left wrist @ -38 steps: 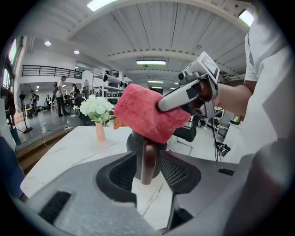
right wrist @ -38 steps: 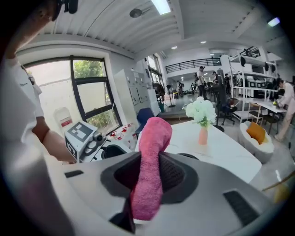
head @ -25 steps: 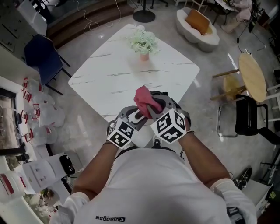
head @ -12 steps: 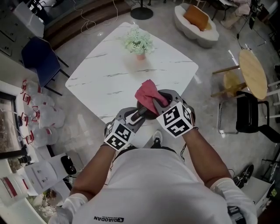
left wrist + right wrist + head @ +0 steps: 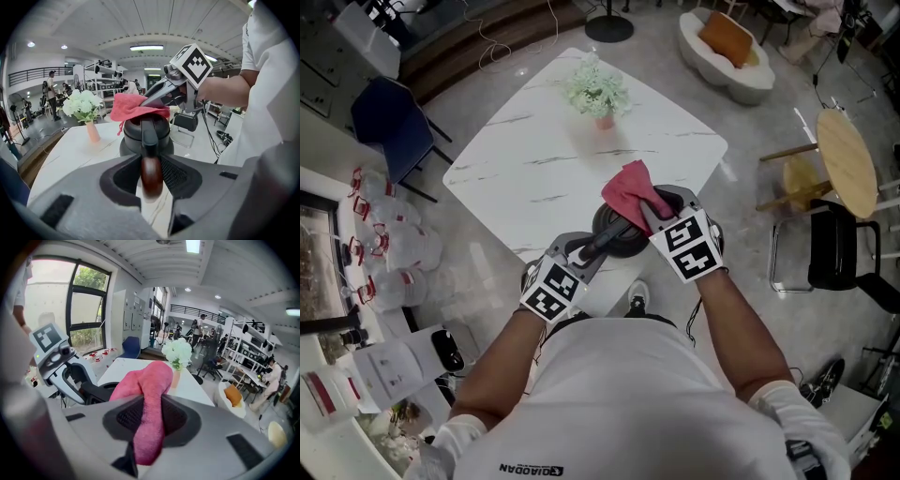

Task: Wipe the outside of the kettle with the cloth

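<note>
On the near corner of the white marble table (image 5: pixel 534 169), just ahead of both hands: kettle (image 5: pixel 614 239), dark, upright on its round base. Handle (image 5: pixel 151 176) running from the kettle's top back toward the person's left, brown at its end, long axis in line with the left gripper (image 5: pixel 581 255). Left jaws: just been closing, now snug against both sides of that brown end, so kettle pinned, judging by the left gripper view. Cloth (image 5: pixel 636 187), pink-red, bunched and pinched tight between the jaws of the right gripper (image 5: pixel 661 208), free end draped over the kettle's top on its far-right side.

Hence right hand nearer the wall to be wiped, coming in from the right and above; left hand only steadying. Next move, at a guess: down off the top and round the far and right side first, with handle and left gripper blocking the near-left arc. Risk of twisting the kettle against the left grip with a hard sideways rub, or of nudging it toward the table's near edge, close by.

Farther off on the table, well apart from the kettle: pink vase of pale flowers (image 5: pixel 600 94) — no obstacle. Off the table: blue chair (image 5: pixel 389 117) at far left, round wooden side table (image 5: pixel 844 159) and black chair (image 5: pixel 844 258) at right, none near the work.
</note>
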Demonstrator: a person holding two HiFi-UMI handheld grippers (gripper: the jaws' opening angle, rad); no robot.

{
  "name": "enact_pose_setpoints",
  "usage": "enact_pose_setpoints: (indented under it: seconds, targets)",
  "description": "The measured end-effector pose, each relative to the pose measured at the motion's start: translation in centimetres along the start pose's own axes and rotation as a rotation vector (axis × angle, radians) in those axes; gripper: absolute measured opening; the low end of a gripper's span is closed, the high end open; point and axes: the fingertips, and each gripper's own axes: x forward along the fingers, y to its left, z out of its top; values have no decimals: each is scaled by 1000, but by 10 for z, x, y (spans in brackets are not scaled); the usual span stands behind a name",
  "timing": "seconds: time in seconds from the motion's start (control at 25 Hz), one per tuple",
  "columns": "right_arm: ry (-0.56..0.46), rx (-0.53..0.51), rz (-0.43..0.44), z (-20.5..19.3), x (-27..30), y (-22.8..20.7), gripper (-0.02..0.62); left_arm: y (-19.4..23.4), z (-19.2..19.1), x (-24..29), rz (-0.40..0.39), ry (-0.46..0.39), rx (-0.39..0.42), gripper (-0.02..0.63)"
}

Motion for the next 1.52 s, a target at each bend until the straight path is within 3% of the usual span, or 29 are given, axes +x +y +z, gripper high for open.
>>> enact_pose_setpoints:
  seconds: [0.28,0.52,0.92,1.16,1.36,1.52]
  targets:
    - [-1,38,1,-18,7,-13,100,0,-3,-4,16,28,3,126]
    - [45,59,-59,-39,5,-39,98,0,-5,-3,29,51,3,126]
    - [64,203,-159,-82,-29,-78,100,3,-1,-5,3,7,-83,120]
    - [-16,364,-96,-86,-52,-49,101,7,3,-5,-14,-59,-96,118]
    - [-101,476,-27,-80,-64,-16,101,26,7,-6,-34,-119,-189,120]
    - [-162,449,19,-57,-78,4,101,54,28,-8,-69,-201,-345,121]
